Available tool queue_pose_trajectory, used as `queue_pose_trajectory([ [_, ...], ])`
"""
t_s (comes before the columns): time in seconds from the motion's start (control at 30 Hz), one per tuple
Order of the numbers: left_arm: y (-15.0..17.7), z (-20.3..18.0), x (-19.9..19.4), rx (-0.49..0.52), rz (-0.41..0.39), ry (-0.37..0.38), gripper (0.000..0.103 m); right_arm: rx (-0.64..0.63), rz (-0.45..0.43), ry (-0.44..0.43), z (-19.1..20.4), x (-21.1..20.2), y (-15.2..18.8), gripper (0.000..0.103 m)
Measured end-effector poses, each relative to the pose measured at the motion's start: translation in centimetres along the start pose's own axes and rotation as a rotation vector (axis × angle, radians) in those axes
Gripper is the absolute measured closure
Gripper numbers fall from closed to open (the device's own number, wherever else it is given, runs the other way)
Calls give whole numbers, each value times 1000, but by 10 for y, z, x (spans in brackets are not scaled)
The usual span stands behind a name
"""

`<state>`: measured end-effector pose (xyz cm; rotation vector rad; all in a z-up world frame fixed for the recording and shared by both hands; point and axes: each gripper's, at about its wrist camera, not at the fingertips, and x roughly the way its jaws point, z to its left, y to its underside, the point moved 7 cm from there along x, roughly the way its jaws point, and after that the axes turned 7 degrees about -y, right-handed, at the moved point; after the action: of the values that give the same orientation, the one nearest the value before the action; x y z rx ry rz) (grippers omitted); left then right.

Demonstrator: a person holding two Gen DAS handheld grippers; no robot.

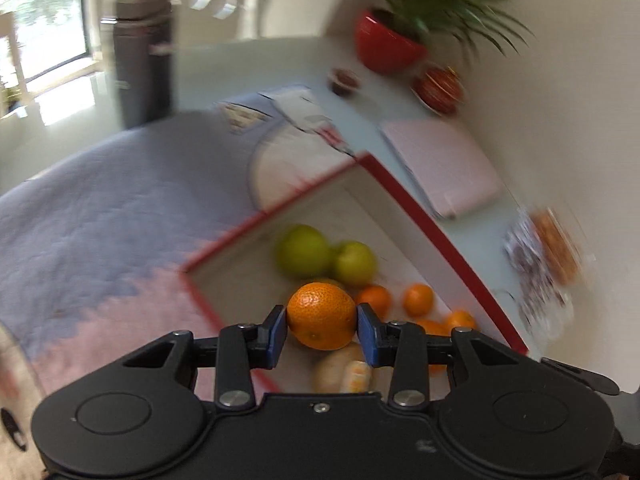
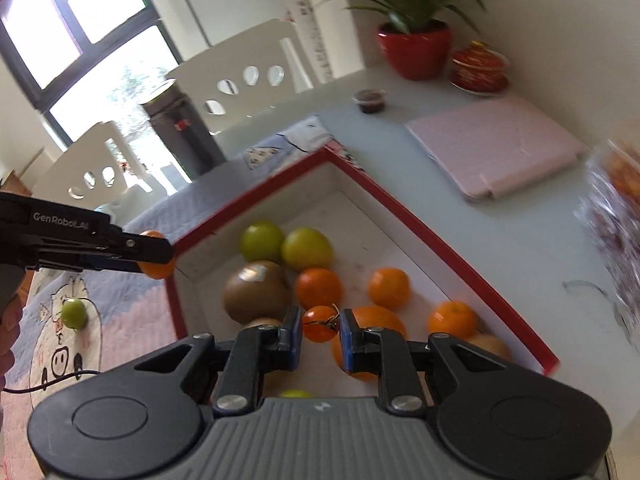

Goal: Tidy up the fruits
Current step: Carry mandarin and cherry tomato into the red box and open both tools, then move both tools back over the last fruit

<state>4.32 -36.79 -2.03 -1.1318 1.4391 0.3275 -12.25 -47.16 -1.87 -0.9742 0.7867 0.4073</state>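
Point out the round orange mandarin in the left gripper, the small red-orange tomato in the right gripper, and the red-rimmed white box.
Round orange mandarin (image 1: 321, 316), left wrist view, front face.
Small red-orange tomato (image 2: 319, 323), right wrist view, centre of skin.
Red-rimmed white box (image 2: 440, 242), right wrist view, right rim.

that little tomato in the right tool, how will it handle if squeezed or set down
The small tomato looks thin-skinned and soft, so the right tool could probably bruise it with a hard squeeze. It seems light. Being round, it would likely roll once released in the red-rimmed box.
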Motion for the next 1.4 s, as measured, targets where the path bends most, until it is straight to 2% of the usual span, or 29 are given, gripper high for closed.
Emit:
queue_pose_trajectory([
  [0.23,13,-45,36,70,119,89,58,51,43,33,-20,1,28,81],
  [0.53,26,-59,62,81,212,112,59,93,90,41,-25,13,48,81],
  [0.6,26,-58,63,71,213,120,51,100,93,40,-26,14,50,79],
  [0.67,25,-60,62,59,224,148,30,104,96,46,-25,15,50,76],
  [0.73,24,-61,59,65,219,144,26,109,102,52,-25,16,50,59],
  [1.0,12,-43,36,50,162,119,25,80,78,56,-15,7,36,47],
  [1.23,-6,-5,5,26,62,49,23,12,57,24,18,7,14,45],
  [1.4,-10,37,-14,-7,22,-34,23,-62,60,-33,56,18,-2,44],
])
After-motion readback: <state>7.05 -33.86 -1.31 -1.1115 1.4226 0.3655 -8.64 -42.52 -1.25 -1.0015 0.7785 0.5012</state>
